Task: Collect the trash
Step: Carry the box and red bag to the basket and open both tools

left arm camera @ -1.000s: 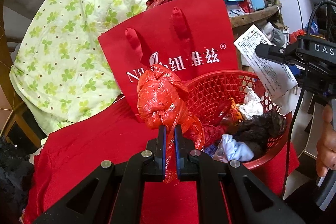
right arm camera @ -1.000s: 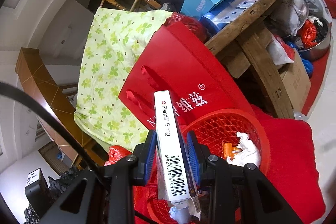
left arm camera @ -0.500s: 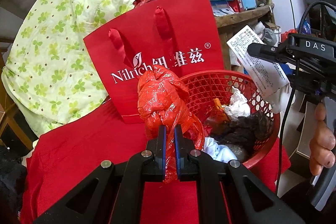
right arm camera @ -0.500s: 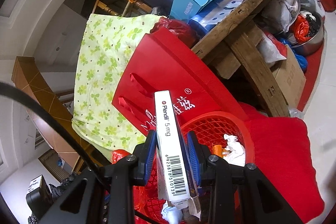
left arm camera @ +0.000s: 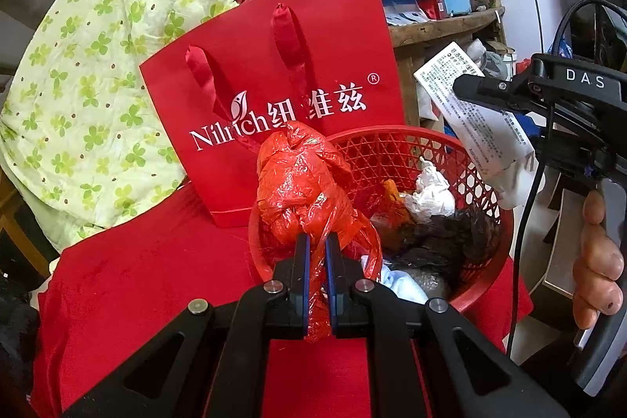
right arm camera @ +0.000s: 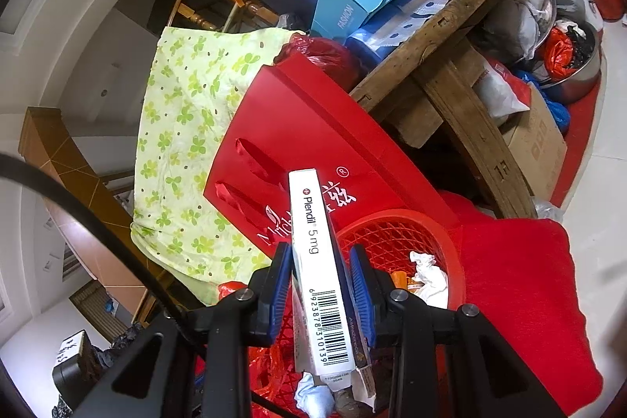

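Tools first: the left tool (left arm camera: 316,245) is pressed together on a tail of the red plastic bag (left arm camera: 301,183), so the knotted bundle hangs at the near rim of the basket (left arm camera: 491,183), probably ready to drop in. The right tool (right arm camera: 321,281) pinches a white medicine box (right arm camera: 319,269) by its long sides, holding it on end above the basket (right arm camera: 386,230), which suits a release straight down. Inside lie crumpled tissue (left arm camera: 431,192) and dark scraps. Behind the basket a red gift bag (left arm camera: 274,85) leans against a green-patterned cloth (left arm camera: 98,85)
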`<state>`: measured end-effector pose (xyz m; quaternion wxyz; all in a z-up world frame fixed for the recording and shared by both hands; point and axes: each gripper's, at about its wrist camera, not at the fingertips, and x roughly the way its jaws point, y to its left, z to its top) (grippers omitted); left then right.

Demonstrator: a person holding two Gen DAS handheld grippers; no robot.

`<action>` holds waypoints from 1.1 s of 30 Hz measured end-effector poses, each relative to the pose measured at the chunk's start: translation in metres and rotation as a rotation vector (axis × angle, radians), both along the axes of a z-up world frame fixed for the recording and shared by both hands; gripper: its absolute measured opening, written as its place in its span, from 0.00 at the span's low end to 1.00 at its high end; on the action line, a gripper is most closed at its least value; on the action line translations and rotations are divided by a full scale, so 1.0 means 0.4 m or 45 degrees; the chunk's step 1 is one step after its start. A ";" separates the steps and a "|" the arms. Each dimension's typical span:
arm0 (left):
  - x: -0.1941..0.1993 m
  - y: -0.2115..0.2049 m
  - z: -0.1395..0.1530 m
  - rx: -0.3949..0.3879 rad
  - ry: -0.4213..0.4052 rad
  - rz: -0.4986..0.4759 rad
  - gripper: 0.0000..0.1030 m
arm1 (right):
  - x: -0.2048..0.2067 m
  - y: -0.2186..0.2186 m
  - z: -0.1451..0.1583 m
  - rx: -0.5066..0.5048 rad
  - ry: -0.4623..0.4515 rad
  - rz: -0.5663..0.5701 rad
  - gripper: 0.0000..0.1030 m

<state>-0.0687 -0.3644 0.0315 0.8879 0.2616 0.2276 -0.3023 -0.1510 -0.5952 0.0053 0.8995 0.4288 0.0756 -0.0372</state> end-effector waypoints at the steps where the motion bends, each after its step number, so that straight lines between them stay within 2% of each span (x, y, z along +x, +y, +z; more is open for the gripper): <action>1: 0.001 -0.001 -0.001 0.000 0.004 -0.001 0.08 | -0.001 0.001 0.000 -0.001 0.000 -0.001 0.32; 15: 0.004 -0.007 -0.006 -0.091 0.086 -0.098 0.08 | 0.001 0.002 -0.004 -0.001 0.013 -0.001 0.33; 33: 0.032 -0.021 -0.041 -0.080 0.123 -0.113 0.08 | 0.032 0.016 -0.002 0.001 0.033 0.024 0.33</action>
